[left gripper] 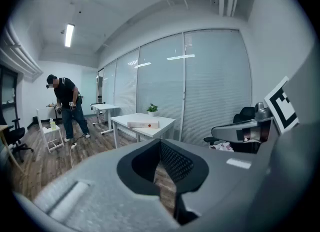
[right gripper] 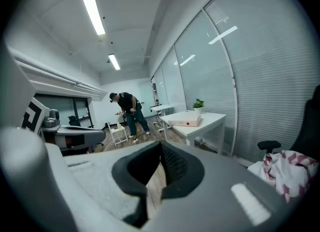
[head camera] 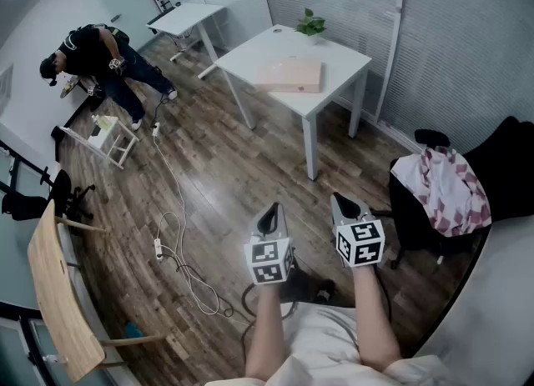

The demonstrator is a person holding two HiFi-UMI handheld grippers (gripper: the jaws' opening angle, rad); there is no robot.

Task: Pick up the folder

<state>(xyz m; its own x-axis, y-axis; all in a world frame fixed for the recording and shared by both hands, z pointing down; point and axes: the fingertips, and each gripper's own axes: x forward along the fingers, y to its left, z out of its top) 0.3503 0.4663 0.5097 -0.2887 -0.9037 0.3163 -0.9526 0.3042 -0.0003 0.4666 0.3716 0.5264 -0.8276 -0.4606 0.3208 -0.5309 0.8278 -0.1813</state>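
A pale pink folder lies flat on a white table across the room, beside a small potted plant. The same folder shows small in the left gripper view, and the folder appears on the table in the right gripper view. My left gripper and right gripper are held side by side over the wooden floor, well short of the table. Both are shut, jaws pressed together with nothing between them. Each points toward the table, slightly downward.
A person bends over at the far left near a small white stool. A second white desk stands behind. A cable snakes across the floor. A black chair with checked cloth sits at my right, a wooden board at my left.
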